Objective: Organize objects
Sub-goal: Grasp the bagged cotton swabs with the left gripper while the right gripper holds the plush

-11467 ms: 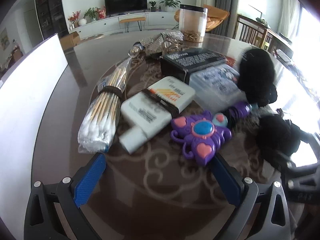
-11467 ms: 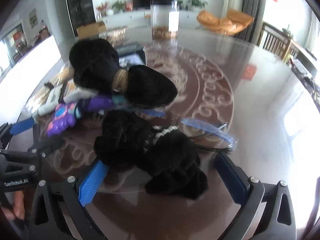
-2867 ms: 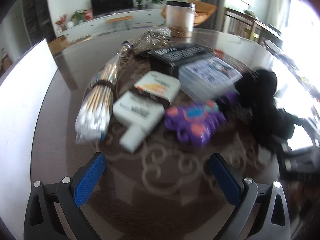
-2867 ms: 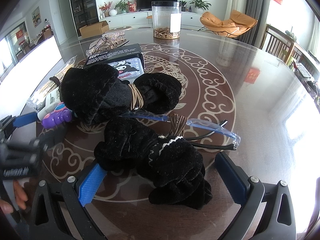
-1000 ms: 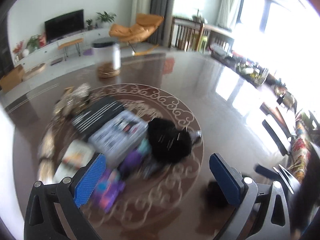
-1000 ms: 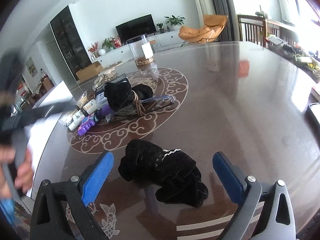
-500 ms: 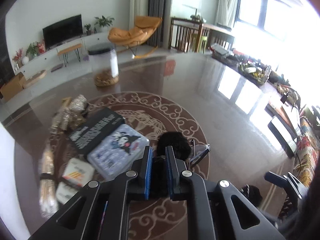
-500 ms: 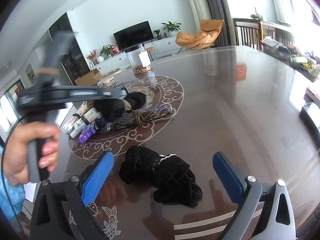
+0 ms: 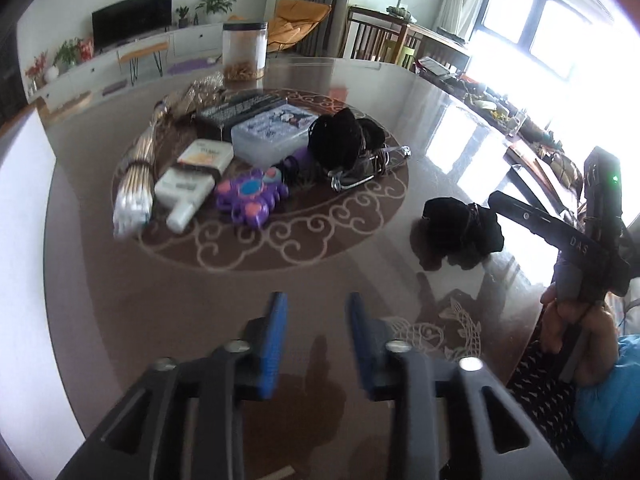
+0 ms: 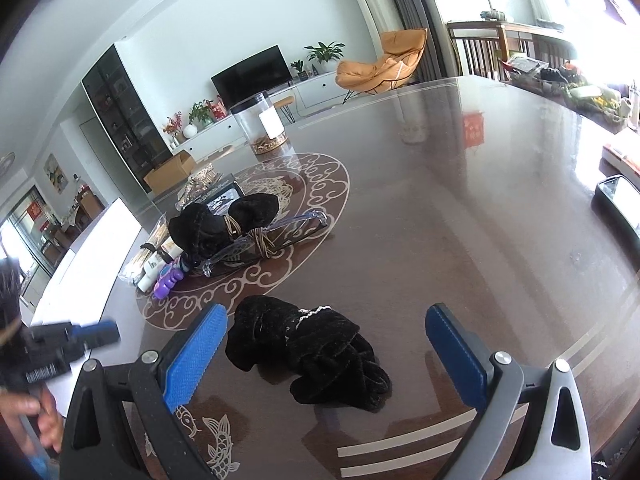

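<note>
Black velvet scrunchie (image 10: 308, 354) now apart from pile, left gripper (image 9: 316, 344) reopened partway, empty.

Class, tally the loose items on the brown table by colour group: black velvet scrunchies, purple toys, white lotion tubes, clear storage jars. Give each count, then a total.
Black velvet scrunchies: 2 (one in the pile, one apart nearer the grippers)
Purple toys: 1
White lotion tubes: 1
Clear storage jars: 1
Total: 5

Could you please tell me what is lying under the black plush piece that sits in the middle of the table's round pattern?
Under the black plush piece, clear blue-tinted glasses stick out, with brown cord wound around them. Whatever else lies beneath the plush is covered.
</note>
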Demonstrator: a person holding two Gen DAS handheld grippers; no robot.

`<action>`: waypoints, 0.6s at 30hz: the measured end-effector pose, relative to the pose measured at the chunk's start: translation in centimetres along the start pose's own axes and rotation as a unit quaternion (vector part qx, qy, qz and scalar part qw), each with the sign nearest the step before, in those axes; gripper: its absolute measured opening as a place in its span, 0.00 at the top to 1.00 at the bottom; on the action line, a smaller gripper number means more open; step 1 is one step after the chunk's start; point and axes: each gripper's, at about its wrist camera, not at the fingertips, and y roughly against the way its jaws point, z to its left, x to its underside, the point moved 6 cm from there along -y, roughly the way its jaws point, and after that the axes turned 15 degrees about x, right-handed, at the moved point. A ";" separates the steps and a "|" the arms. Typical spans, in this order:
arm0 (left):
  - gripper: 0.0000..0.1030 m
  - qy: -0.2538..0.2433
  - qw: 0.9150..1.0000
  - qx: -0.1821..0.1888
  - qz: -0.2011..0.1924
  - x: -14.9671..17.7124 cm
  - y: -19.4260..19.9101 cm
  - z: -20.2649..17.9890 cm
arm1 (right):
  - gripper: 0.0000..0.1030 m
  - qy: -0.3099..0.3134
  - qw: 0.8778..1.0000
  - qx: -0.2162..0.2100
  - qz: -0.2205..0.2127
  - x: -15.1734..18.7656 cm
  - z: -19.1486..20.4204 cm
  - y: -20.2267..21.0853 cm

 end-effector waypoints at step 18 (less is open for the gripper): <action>0.28 0.007 0.992 -0.122 -0.024 -7.4 1.3 5.6 | 0.03 -0.054 0.998 -0.014 0.019 0.0 -1.7 -0.3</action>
